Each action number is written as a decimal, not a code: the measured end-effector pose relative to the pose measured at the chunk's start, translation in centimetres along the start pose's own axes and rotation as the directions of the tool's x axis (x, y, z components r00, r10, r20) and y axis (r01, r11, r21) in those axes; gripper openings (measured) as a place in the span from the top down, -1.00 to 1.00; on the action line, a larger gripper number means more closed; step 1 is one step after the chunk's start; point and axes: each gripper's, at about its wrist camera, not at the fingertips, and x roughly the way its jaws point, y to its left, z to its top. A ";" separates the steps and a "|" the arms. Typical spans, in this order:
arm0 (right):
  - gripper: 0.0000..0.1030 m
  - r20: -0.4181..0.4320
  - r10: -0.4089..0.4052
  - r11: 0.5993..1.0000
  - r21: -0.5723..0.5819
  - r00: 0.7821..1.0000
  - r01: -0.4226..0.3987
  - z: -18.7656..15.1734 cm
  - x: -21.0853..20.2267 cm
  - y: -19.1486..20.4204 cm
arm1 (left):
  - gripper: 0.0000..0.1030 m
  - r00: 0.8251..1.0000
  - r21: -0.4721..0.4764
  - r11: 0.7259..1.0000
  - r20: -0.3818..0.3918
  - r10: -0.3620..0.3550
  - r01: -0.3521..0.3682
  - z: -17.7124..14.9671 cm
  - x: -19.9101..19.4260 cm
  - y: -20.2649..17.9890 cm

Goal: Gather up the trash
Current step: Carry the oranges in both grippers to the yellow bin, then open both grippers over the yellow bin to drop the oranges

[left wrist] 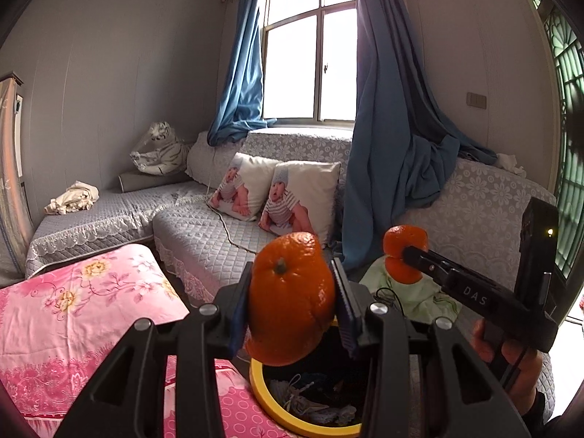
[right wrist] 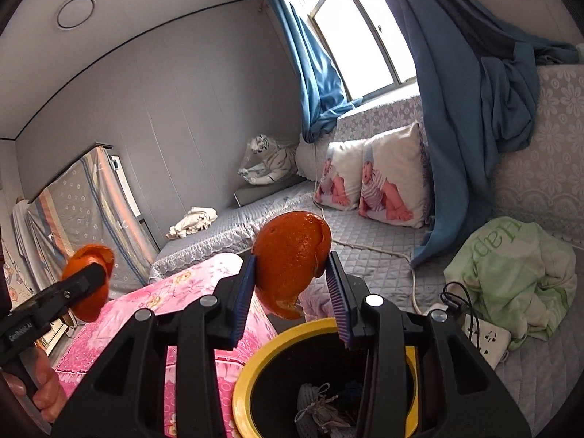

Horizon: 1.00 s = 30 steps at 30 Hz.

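Observation:
My left gripper [left wrist: 292, 295] is shut on an orange peel [left wrist: 290, 299] and holds it above a black bin with a yellow rim [left wrist: 262, 398]. My right gripper [right wrist: 290, 284] is shut on a second orange peel [right wrist: 292, 259], also held over the yellow-rimmed bin [right wrist: 244, 383]. Each gripper shows in the other's view: the right one [left wrist: 405, 255] with its peel [left wrist: 403, 241] at the right, the left one [right wrist: 89, 277] with its peel [right wrist: 87, 303] at the left. The bin holds crumpled trash [right wrist: 321, 408].
A pink floral cloth [left wrist: 73, 314] covers a surface left of the bin. A grey quilted sofa [left wrist: 204, 233] with two baby-print cushions [left wrist: 303, 197] stands behind. A green cloth [right wrist: 511, 270], a power strip [right wrist: 485, 339] and blue curtains [left wrist: 394, 138] are at the right.

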 end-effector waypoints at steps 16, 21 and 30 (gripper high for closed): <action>0.27 -0.167 -0.029 0.995 0.088 0.986 0.045 -3.0 5.3 -3.7 | 0.26 0.974 -0.031 0.999 -0.220 -0.045 0.039 -3.8 8.9 0.7; 0.27 -0.226 -0.023 0.993 0.112 0.974 0.049 -4.0 7.0 -4.7 | 0.26 0.950 -0.056 0.997 -0.306 -0.067 0.052 -5.6 12.1 1.1; 0.26 -0.298 -0.005 0.986 0.156 0.955 0.053 -5.3 8.9 -6.0 | 0.25 0.918 -0.093 0.995 -0.389 -0.080 0.047 -7.8 15.2 1.5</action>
